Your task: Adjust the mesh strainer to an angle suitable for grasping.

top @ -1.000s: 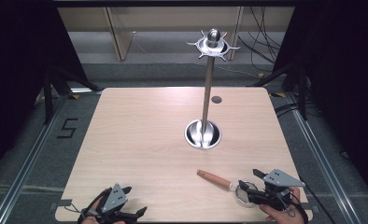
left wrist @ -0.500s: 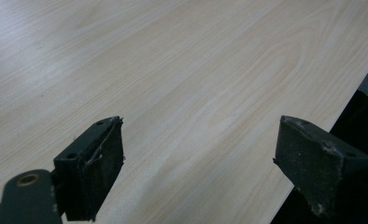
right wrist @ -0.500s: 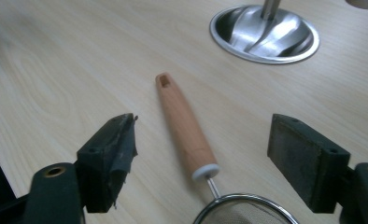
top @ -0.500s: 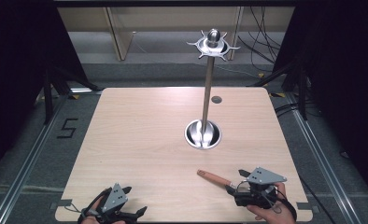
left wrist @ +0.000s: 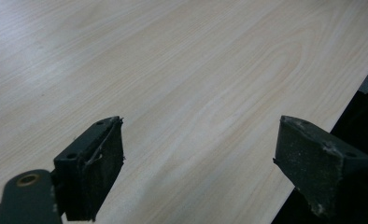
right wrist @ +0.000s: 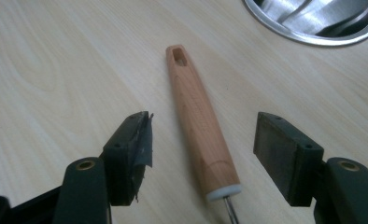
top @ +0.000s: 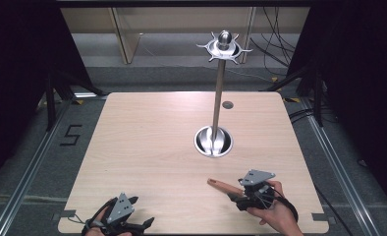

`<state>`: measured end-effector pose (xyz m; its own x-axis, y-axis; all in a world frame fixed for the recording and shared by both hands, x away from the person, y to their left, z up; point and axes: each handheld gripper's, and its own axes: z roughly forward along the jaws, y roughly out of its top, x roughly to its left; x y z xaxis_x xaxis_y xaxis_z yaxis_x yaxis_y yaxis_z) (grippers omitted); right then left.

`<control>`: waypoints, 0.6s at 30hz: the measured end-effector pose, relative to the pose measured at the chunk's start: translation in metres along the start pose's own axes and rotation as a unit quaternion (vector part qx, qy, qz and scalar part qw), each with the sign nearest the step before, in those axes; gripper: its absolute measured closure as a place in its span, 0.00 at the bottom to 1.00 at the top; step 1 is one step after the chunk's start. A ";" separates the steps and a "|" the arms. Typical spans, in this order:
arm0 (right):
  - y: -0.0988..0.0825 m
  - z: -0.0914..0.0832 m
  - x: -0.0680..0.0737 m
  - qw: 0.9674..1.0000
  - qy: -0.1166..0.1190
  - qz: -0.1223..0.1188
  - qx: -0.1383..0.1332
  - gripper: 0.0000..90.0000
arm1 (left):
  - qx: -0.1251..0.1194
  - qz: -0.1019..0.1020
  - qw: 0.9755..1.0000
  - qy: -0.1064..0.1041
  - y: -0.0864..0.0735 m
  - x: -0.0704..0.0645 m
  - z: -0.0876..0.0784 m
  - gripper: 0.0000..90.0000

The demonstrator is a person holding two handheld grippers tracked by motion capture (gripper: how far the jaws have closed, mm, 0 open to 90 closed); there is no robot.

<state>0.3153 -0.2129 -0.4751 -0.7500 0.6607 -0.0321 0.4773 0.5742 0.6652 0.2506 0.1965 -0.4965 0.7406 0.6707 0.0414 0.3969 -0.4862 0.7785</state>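
High view: the wooden handle (top: 222, 186) lies low and right of middle on the table (top: 147, 147), just beside the right gripper (top: 236, 196). The left gripper (top: 145, 224) sits at the bottom left. A metal stand (top: 214, 140) is above.

Left gripper view: jaws wide apart, nothing between them.

Right gripper view: jaws have just been closing. The handle (right wrist: 198, 119) lies between them, not touched yet.

Feel: light, hard and smooth, I think.

Best hold: the thick middle.

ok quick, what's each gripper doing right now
left gripper: open, holding nothing, over bare table.
right gripper: open, jaws just been closing either side of the wooden handle, pads not yet touching it.
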 end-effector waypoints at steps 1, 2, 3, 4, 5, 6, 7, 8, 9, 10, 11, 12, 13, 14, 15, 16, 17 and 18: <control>0.002 0.002 -0.001 1.000 -0.001 0.000 0.007 0.43 | 0.001 0.001 1.000 0.000 0.000 0.000 0.000 0.17; 0.002 0.008 -0.001 1.000 -0.006 0.003 -0.005 0.46 | 0.003 0.002 1.000 0.000 0.000 0.000 0.000 0.17; 0.004 0.009 -0.002 1.000 -0.007 -0.005 0.009 0.47 | -0.001 0.000 1.000 -0.004 0.000 0.000 0.000 0.17; 0.006 0.009 -0.001 1.000 0.002 0.000 0.018 0.47 | -0.001 -0.001 1.000 -0.004 0.000 0.000 0.000 0.17; 0.008 0.010 -0.001 1.000 0.001 -0.007 0.023 0.48 | -0.001 -0.002 1.000 -0.005 0.000 0.000 0.000 0.17; 0.010 0.010 -0.001 0.999 0.002 -0.018 0.033 0.48 | -0.001 -0.002 1.000 -0.005 0.000 0.000 0.000 0.17; 0.012 0.011 0.000 0.999 0.004 -0.026 0.038 0.49 | 0.002 0.001 1.000 -0.004 0.000 0.000 0.000 0.17; 0.014 0.010 -0.001 0.999 0.008 -0.026 0.046 0.51 | 0.001 0.001 1.000 0.000 0.000 0.000 0.000 0.17; 0.014 0.010 -0.001 0.999 0.008 -0.026 0.046 0.51 | 0.001 0.001 1.000 0.000 0.000 0.000 0.000 0.17; 0.015 0.012 -0.001 0.999 0.004 -0.030 0.042 0.53 | 0.000 0.001 1.000 0.000 0.000 0.000 0.000 0.17; 0.018 0.015 -0.002 0.998 0.000 -0.036 0.056 0.56 | 0.003 0.002 1.000 0.000 0.000 0.000 0.000 0.17; 0.019 0.016 -0.002 0.997 -0.003 -0.035 0.063 0.57 | -0.001 0.004 1.000 -0.001 0.000 0.001 0.000 0.17; 0.020 0.017 -0.002 0.997 -0.003 -0.031 0.073 0.58 | 0.000 0.000 1.000 -0.004 0.000 0.000 0.000 0.17; 0.022 0.018 -0.004 0.996 0.006 -0.044 0.076 0.59 | 0.000 -0.001 1.000 -0.001 0.000 0.000 0.000 0.17; 0.022 0.020 -0.004 0.996 0.003 -0.039 0.078 0.60 | -0.001 0.000 1.000 -0.005 0.000 0.000 0.000 0.17; 0.023 0.022 -0.005 0.996 0.013 -0.045 0.080 0.60 | 0.001 -0.001 1.000 -0.005 0.000 0.000 0.000 0.17; 0.023 0.022 -0.005 0.996 0.013 -0.045 0.080 0.60 | 0.001 -0.001 1.000 -0.005 0.000 0.000 0.000 0.17; 0.023 0.025 -0.006 0.995 0.017 -0.048 0.090 0.62 | 0.003 0.002 1.000 -0.001 0.000 0.001 -0.001 0.17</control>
<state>0.3424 -0.1913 -0.4781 -0.8093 0.5841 -0.0616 0.4749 0.7125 0.5165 0.2508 0.1972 -0.4959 0.7426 0.6684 0.0431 0.3980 -0.4921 0.7742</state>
